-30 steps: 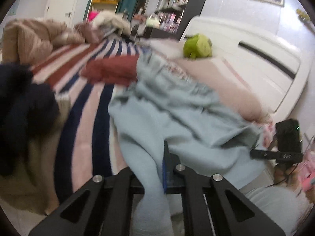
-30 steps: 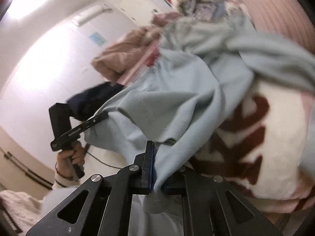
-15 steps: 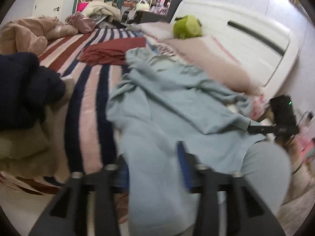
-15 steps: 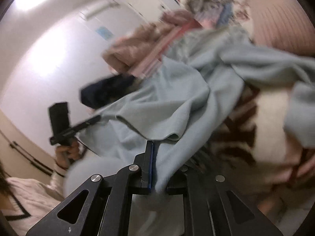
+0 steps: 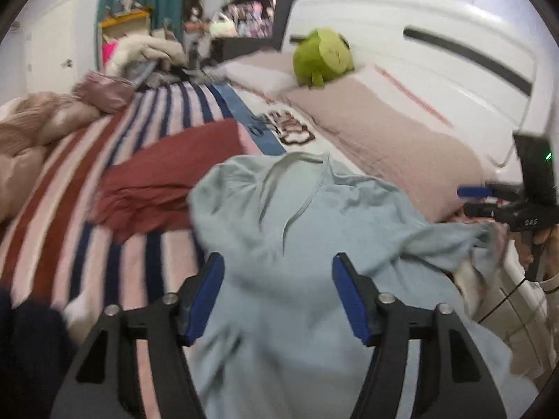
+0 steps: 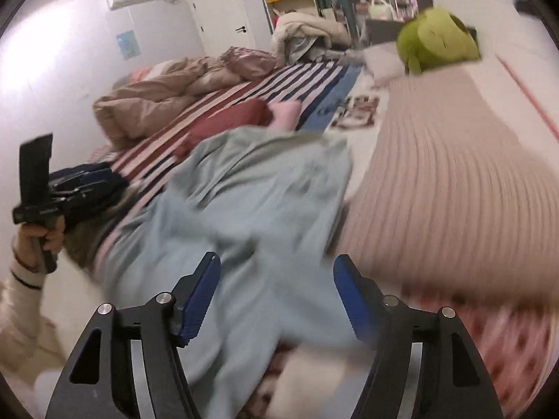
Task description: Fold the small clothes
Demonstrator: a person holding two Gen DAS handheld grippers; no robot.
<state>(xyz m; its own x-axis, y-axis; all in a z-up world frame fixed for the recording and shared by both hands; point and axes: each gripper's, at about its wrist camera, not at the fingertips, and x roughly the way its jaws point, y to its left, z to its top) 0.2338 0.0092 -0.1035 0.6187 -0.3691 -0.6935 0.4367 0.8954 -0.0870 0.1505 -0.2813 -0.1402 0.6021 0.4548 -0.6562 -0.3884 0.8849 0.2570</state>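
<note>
A light blue long-sleeved top (image 5: 314,237) lies spread on the striped bed, collar away from me; it also shows in the right wrist view (image 6: 251,209). My left gripper (image 5: 276,289) is open and empty just above the top's lower part. My right gripper (image 6: 276,293) is open and empty over the top's right side. The right gripper shows in the left wrist view (image 5: 513,206) at the right edge, past the top's sleeve. The left gripper shows in the right wrist view (image 6: 45,195) at the left edge.
A folded dark red garment (image 5: 167,171) lies left of the top. A navy garment (image 5: 24,342) is at the near left. A pink pillow (image 6: 450,188) and green plush toy (image 5: 321,56) lie right. Beige bedding (image 5: 35,129) is piled far left.
Both grippers were shut on the blue top's hem and have opened and let go. The top has dropped and now lies spread on the bed.
</note>
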